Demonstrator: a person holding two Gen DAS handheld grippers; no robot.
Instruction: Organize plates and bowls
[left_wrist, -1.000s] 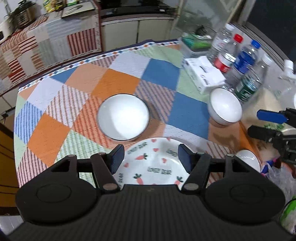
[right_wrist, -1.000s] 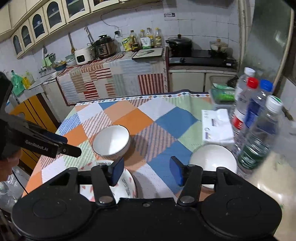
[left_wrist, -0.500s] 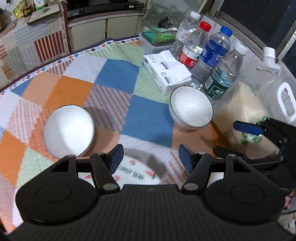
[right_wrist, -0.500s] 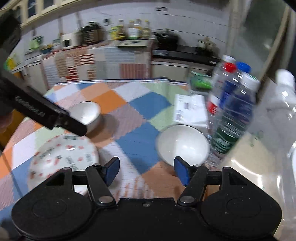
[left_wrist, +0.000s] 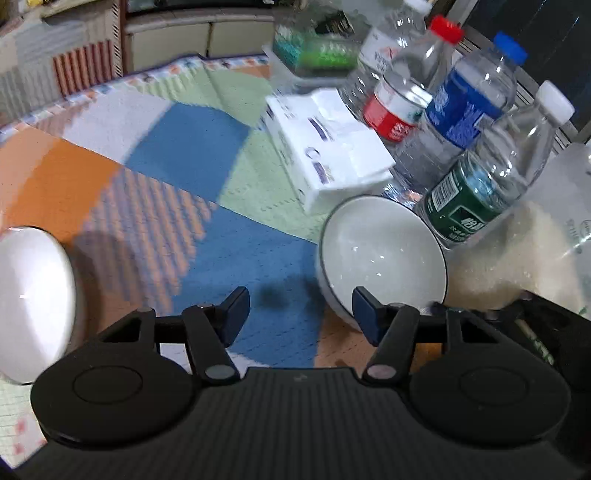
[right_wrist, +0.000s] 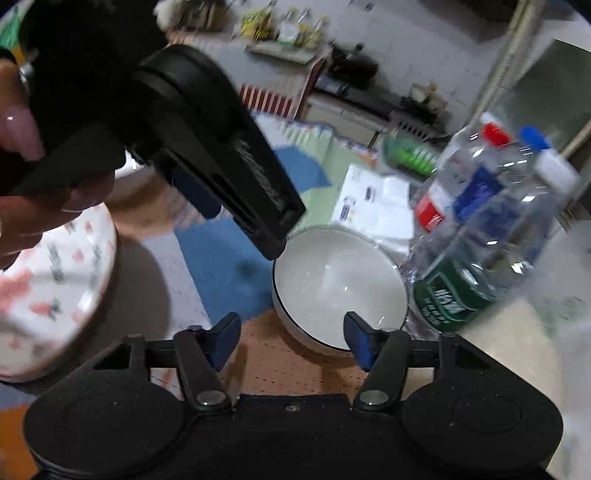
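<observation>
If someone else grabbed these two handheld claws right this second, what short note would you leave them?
Left gripper: jaws closing, nothing between them, beside the white bowl near the bottles.
Right gripper: jaws closing, empty, just in front of that same bowl.
A second white bowl sits at the left; the carrot-print plate lies in front of it.
Done: nothing stacked yet.
Left: probably grip the bowl by the water bottles, then gather bowls and plate together.
</observation>
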